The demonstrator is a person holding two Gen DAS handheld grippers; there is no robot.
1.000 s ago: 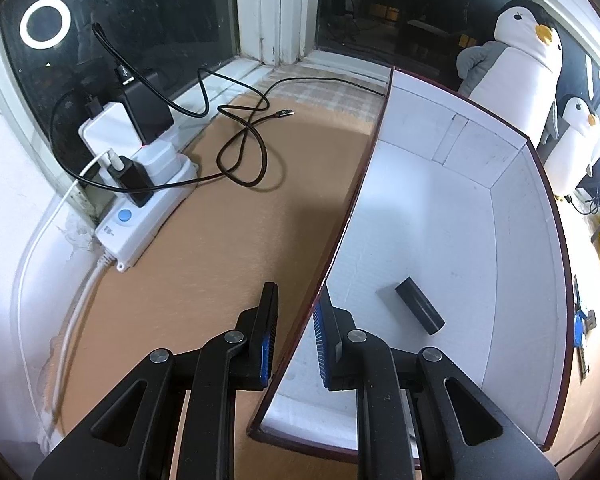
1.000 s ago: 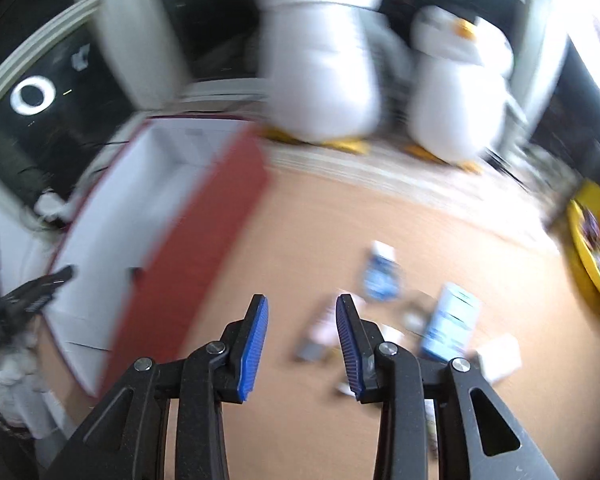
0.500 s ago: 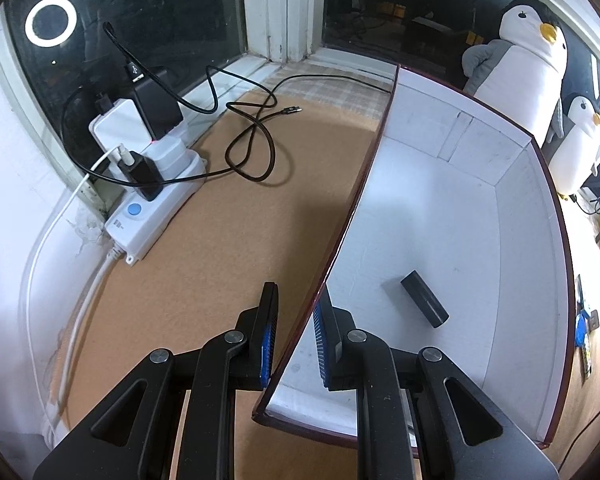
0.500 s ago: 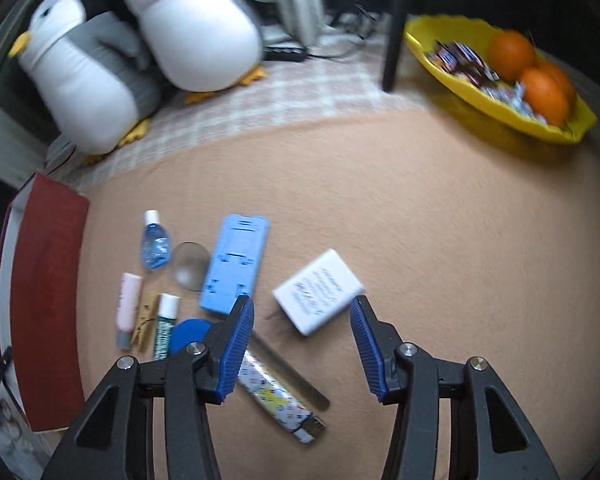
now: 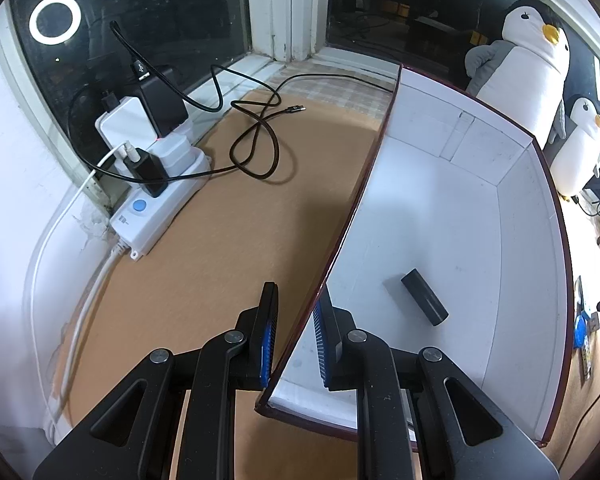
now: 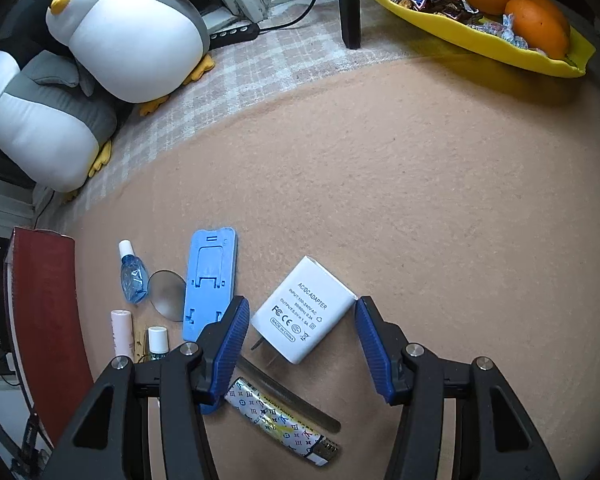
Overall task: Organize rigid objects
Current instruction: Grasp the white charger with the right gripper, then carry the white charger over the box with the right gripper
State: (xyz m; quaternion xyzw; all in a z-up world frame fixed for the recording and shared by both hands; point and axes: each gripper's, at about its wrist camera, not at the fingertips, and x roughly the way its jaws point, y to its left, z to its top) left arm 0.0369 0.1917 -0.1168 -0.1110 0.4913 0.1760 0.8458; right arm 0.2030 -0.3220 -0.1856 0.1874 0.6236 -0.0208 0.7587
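Observation:
My left gripper [image 5: 296, 300] is shut on the left wall [image 5: 364, 184] of a box that is dark red outside and white inside. One black cylinder [image 5: 424, 297] lies on the box floor. In the right wrist view, my right gripper [image 6: 301, 306] points down, open, with a white AC adapter [image 6: 312, 296] lying between its blue pads; neither pad touches it. Left of the adapter lie a blue phone stand [image 6: 210, 284], a round lens [image 6: 166, 290], a blue dropper bottle [image 6: 133, 276], a pink tube [image 6: 122, 330] and a small white-capped bottle [image 6: 157, 340]. A patterned lighter [image 6: 280, 420] and a grey metal strip [image 6: 288, 396] lie below it.
The box's red outer side [image 6: 48, 320] stands at the left edge of the right wrist view. Two plush penguins [image 6: 132, 36] sit at the back, and a yellow bowl [image 6: 480, 36] of oranges and sweets at the far right. A power strip [image 5: 156, 208] and a black cable [image 5: 256, 148] lie left of the box.
My right gripper swung away from the box and penguins, rolled, came down over the small items and widened its jaws around the adapter. The left gripper kept its grip on the box wall.

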